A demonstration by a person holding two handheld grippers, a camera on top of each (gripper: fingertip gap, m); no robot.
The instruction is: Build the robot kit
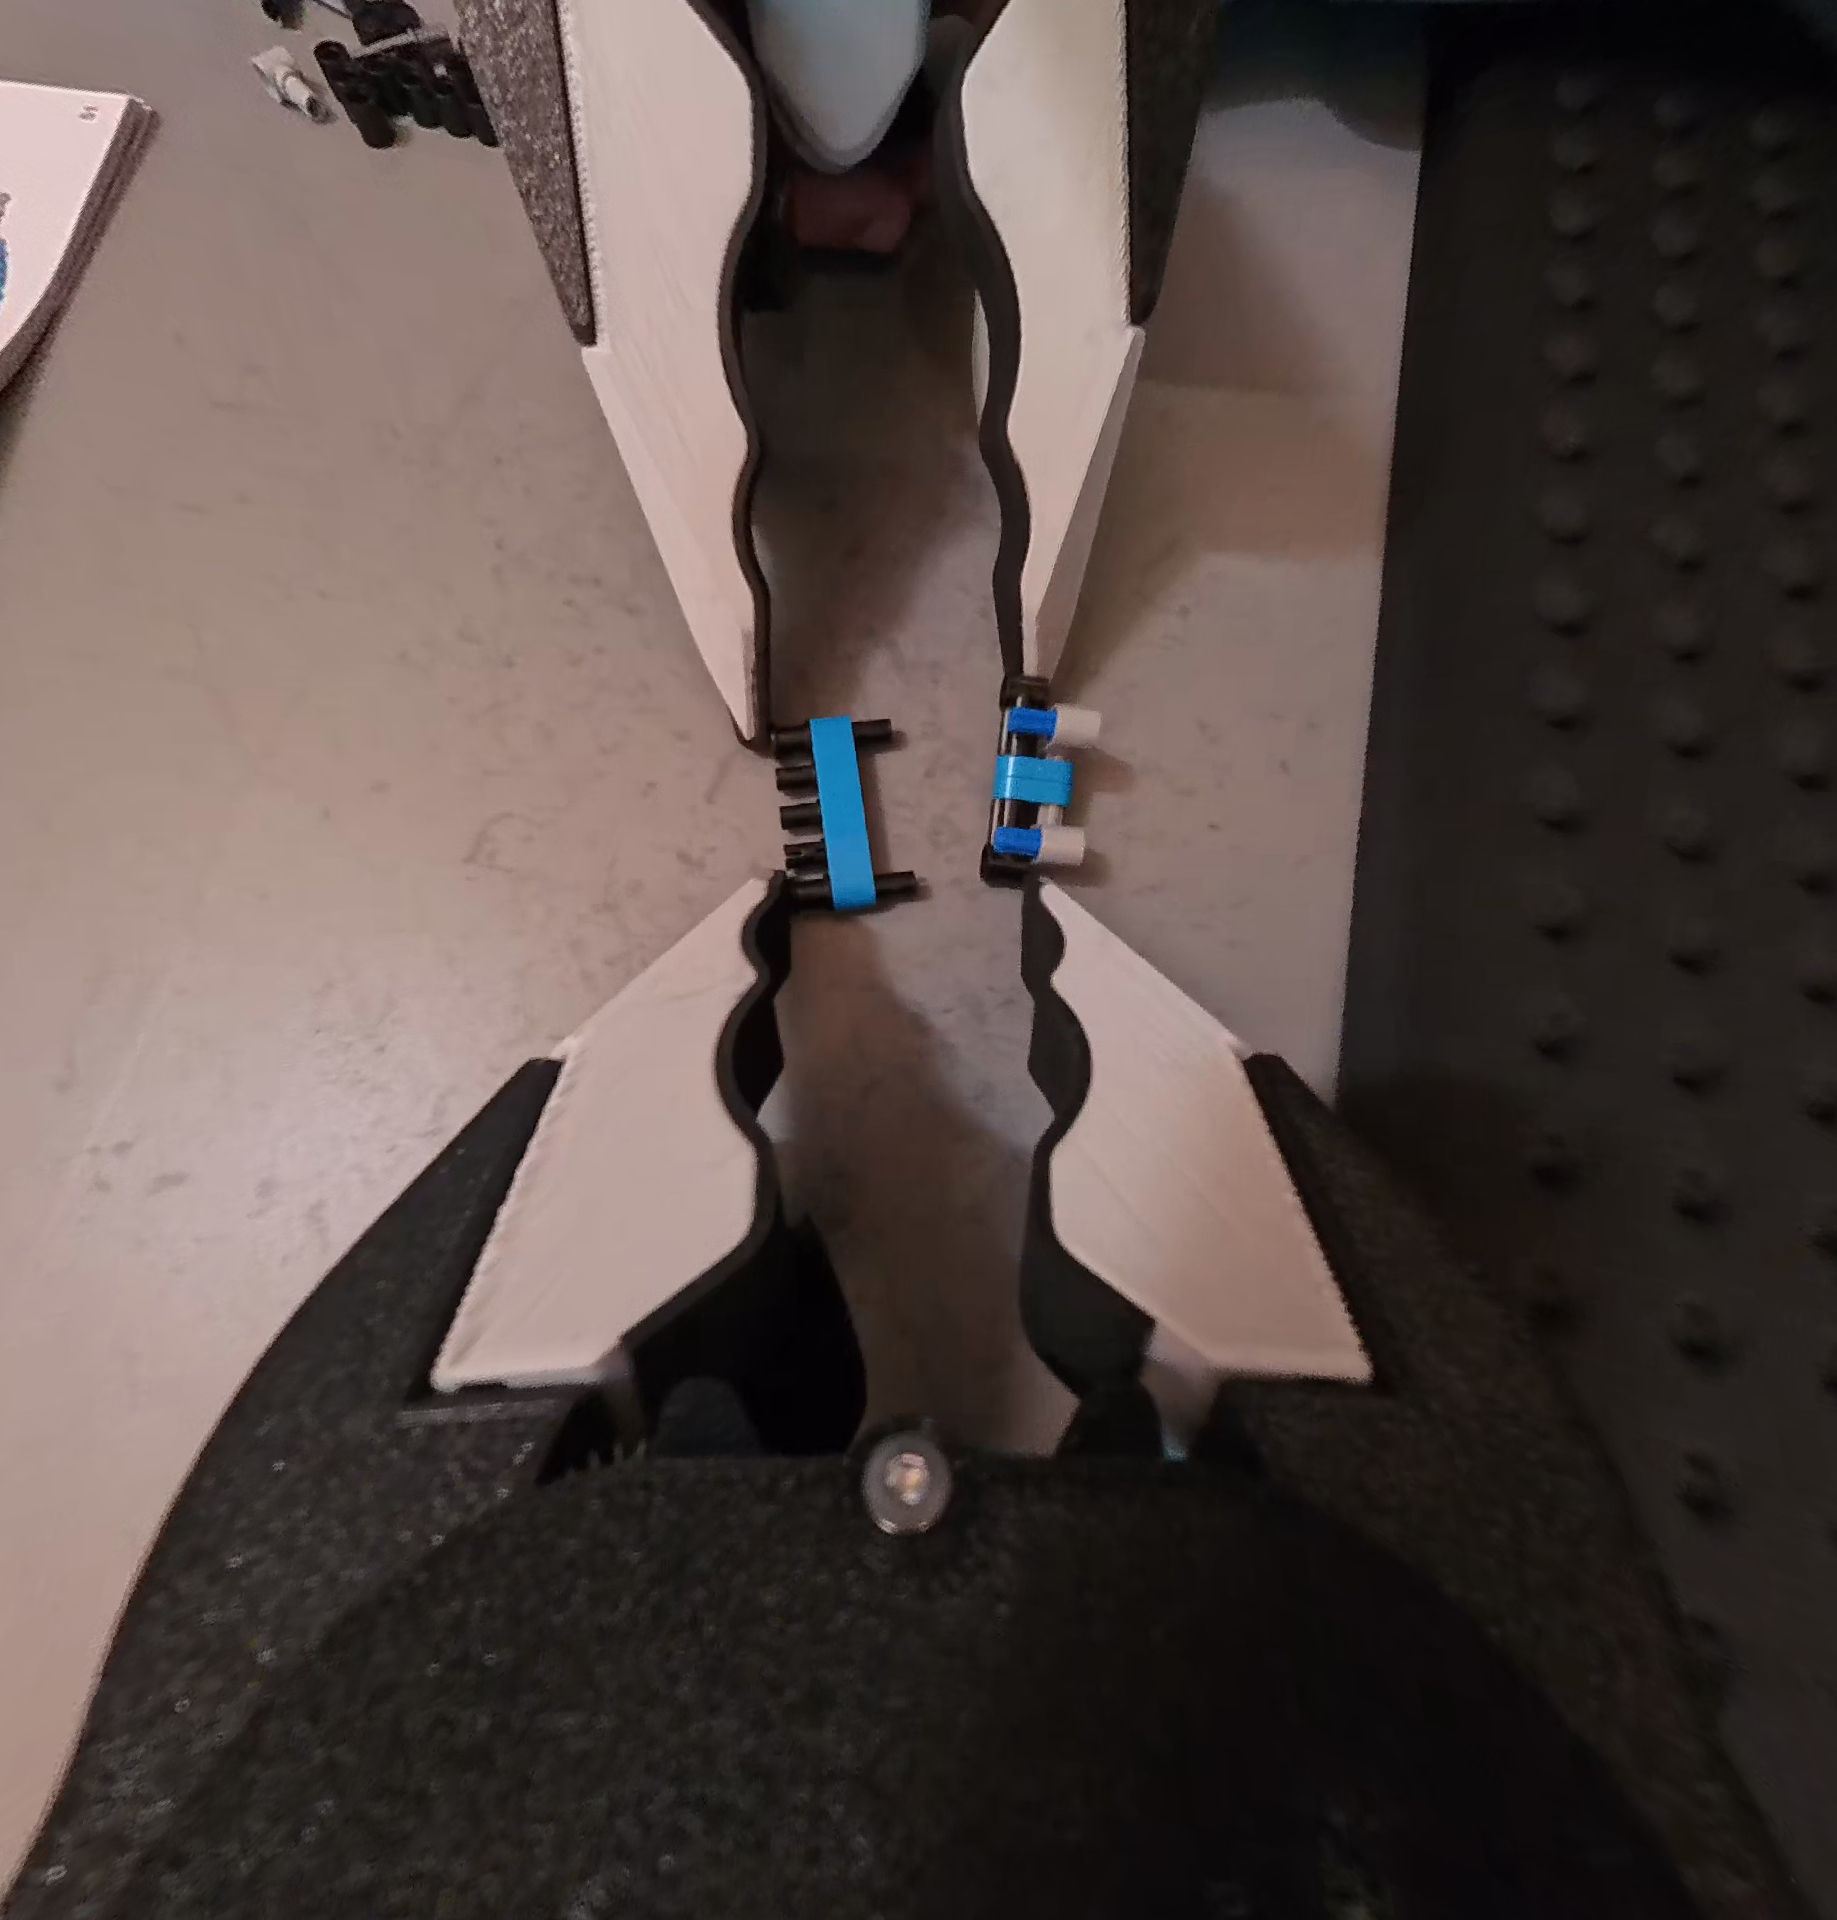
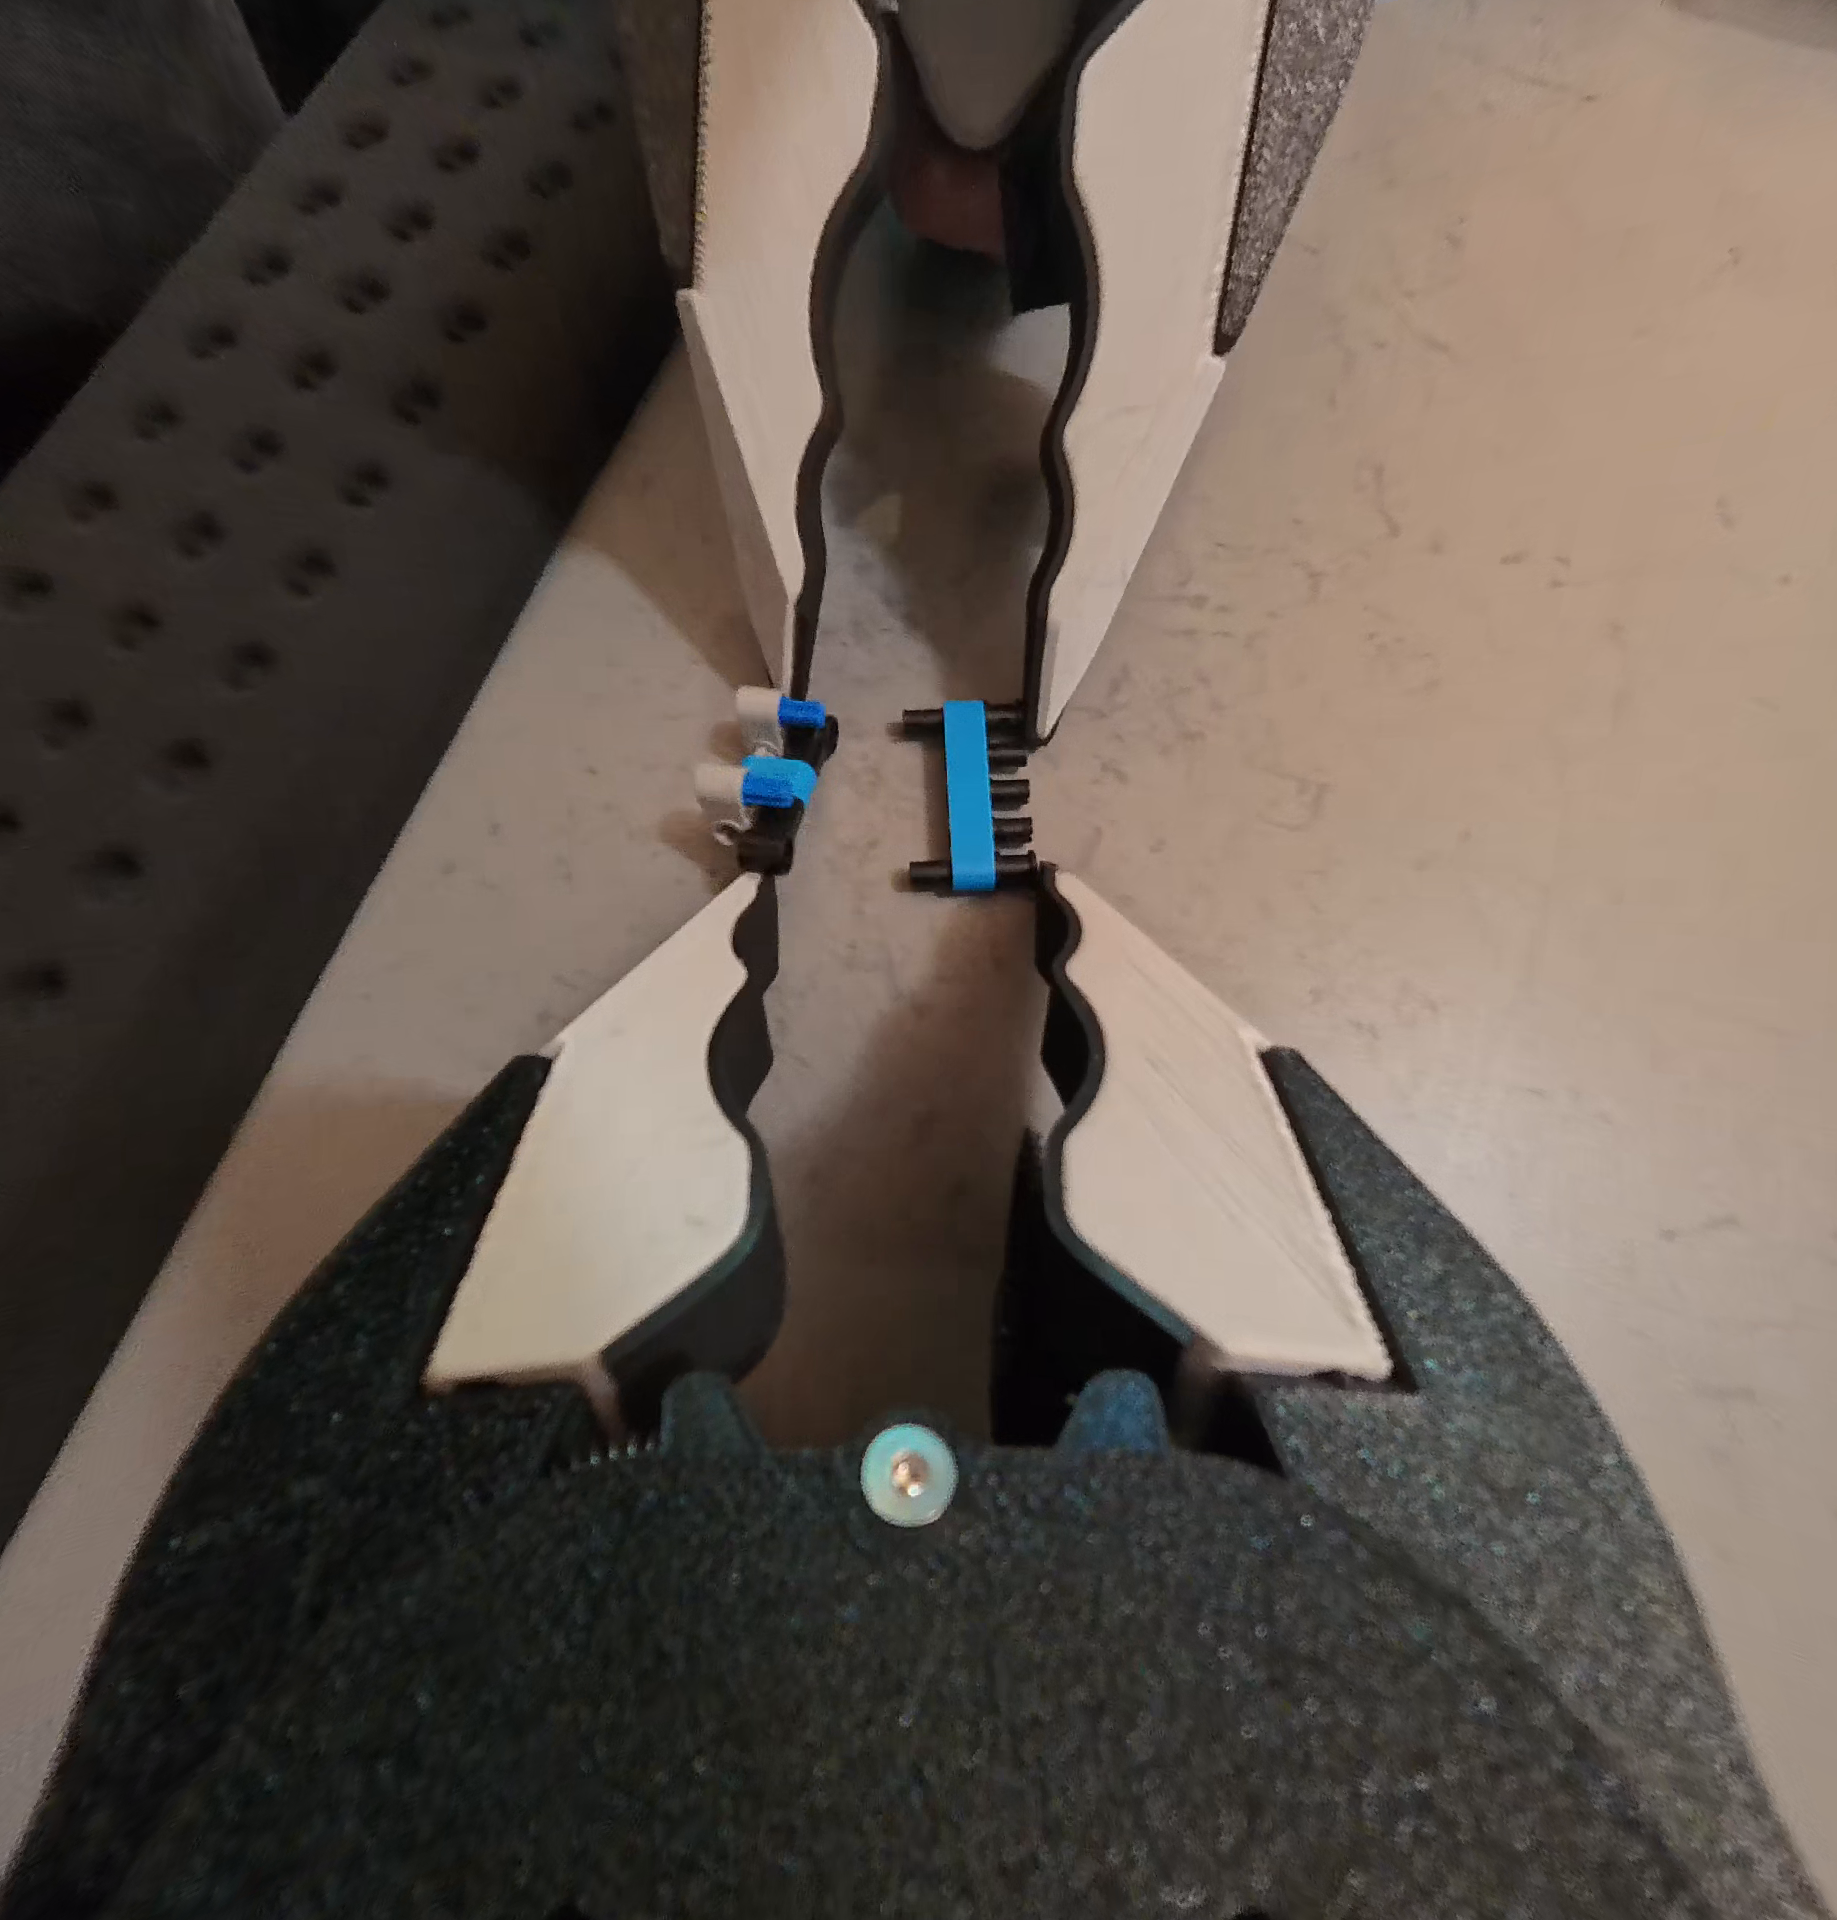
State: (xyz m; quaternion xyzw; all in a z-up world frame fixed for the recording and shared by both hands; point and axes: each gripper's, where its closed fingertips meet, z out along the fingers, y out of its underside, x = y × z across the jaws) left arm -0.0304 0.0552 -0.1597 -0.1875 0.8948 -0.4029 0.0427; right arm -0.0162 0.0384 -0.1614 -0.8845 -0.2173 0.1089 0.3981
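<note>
A blue beam with black pins (image 1: 841, 816) lies on the beige table (image 1: 270, 727), and a black beam with blue pins and white bushes (image 1: 1033, 795) lies just to its right. My left gripper (image 1: 906, 891) is open, with one fingertip at the near end of each piece. My right gripper (image 1: 893, 707) comes from the opposite side, also open, with its tips at the far ends. In the right wrist view my right gripper (image 2: 901, 876) faces the left gripper (image 2: 914, 707). There the blue beam (image 2: 966, 795) is on the right and the black beam (image 2: 779, 774) on the left. Neither gripper holds anything.
A dark grey studded baseplate (image 1: 1620, 727) runs along the table's right side and shows at left in the right wrist view (image 2: 218, 468). A printed booklet (image 1: 20, 239) and a cluster of black parts (image 1: 394, 94) lie at the far left. Only a small space, under 4 cm, lies between the two pairs of fingers.
</note>
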